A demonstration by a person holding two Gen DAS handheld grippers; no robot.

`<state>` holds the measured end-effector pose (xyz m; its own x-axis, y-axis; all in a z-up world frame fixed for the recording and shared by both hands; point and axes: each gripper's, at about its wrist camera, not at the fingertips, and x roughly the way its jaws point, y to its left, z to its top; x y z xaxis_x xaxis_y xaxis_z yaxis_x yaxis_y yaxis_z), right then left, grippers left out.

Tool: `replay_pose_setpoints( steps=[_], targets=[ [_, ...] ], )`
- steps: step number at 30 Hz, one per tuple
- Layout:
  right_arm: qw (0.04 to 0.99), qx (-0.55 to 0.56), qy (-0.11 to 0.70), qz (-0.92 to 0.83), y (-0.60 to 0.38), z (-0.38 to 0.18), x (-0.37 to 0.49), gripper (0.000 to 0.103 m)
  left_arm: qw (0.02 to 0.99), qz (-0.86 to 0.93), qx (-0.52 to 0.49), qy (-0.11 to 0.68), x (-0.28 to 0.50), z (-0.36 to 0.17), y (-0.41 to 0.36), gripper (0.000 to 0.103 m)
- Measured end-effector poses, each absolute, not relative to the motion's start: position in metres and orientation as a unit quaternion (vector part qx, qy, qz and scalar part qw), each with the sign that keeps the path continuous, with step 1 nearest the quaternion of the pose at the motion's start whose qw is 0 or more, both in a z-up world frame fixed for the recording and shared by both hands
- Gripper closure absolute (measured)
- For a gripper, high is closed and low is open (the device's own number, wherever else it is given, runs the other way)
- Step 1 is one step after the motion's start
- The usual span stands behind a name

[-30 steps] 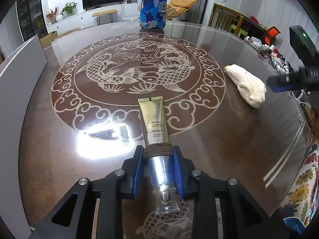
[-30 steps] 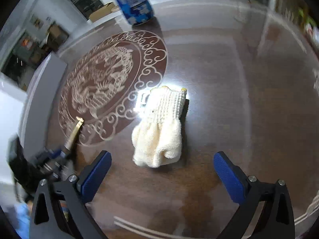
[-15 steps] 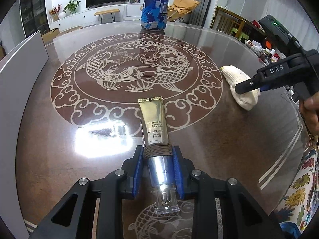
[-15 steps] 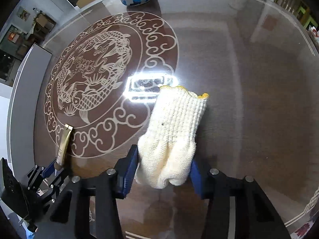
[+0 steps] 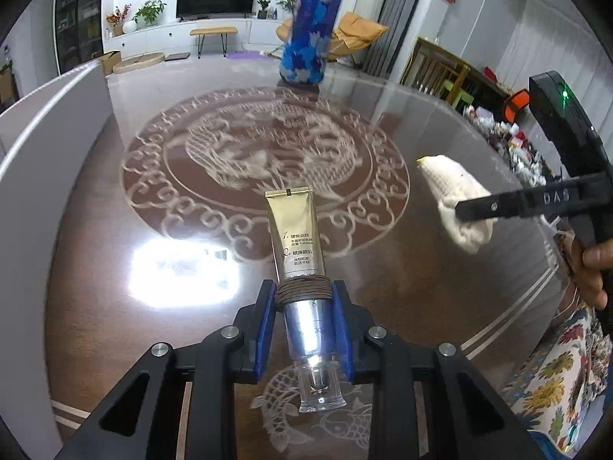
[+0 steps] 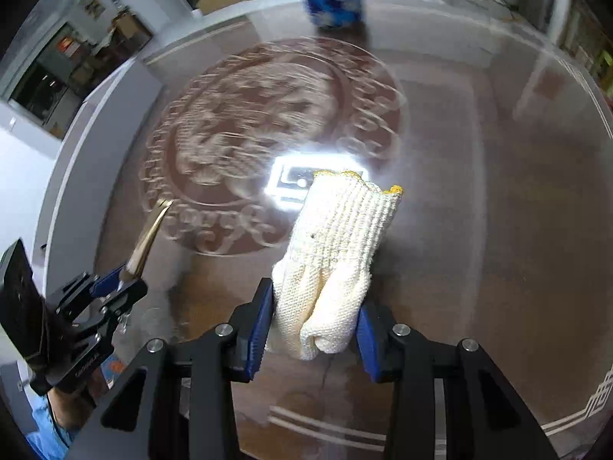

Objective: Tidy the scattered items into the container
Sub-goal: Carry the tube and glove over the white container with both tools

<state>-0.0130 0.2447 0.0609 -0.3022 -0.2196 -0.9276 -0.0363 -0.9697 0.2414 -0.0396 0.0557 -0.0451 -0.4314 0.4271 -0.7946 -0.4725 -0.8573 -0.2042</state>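
My left gripper (image 5: pixel 304 292) is shut on a gold cosmetic tube (image 5: pixel 295 230), gripping it at the cord-wrapped neck; the silver end and clear cap point back at the camera. The tube hangs above the table. The right wrist view shows my right gripper (image 6: pixel 316 308) with its jaws closing on a cream knitted glove (image 6: pixel 341 230); both blue pads press the finger end and the yellow-edged cuff points away. Seen from the left wrist, the glove (image 5: pixel 452 188) hangs at the right in the other gripper's fingers (image 5: pixel 498 205). The left gripper (image 6: pixel 115 283) and tube (image 6: pixel 149 230) show low left.
The round brown table (image 5: pixel 115 287) carries a pale fish medallion (image 5: pixel 268 145). A tall blue patterned cylinder (image 5: pixel 310 30) stands at its far edge. A grey-white flat wall (image 5: pixel 49 134) runs along the left side. A hand (image 5: pixel 594 268) holds the right gripper.
The right gripper went from wide open over the glove to closed on it and lifted it. The left gripper rose with the tube. Both views now blur with motion.
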Motion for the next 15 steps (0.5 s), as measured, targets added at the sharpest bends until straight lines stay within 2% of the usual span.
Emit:
replay_pose_setpoints(
  steps=[9,15],
  targets=[
    [0.170,0.537,-0.029,-0.826,0.107,0.139,-0.063,0.062,0.216,0.889,-0.403,-0.027,-0.077,0.049,-0.057,0.075],
    [0.256,0.491,0.009,-0.833,-0.011,0.174,-0.107,0.062,0.125,0.907,-0.398,-0.051,-0.114,0.072,-0.166,0.075]
  ],
)
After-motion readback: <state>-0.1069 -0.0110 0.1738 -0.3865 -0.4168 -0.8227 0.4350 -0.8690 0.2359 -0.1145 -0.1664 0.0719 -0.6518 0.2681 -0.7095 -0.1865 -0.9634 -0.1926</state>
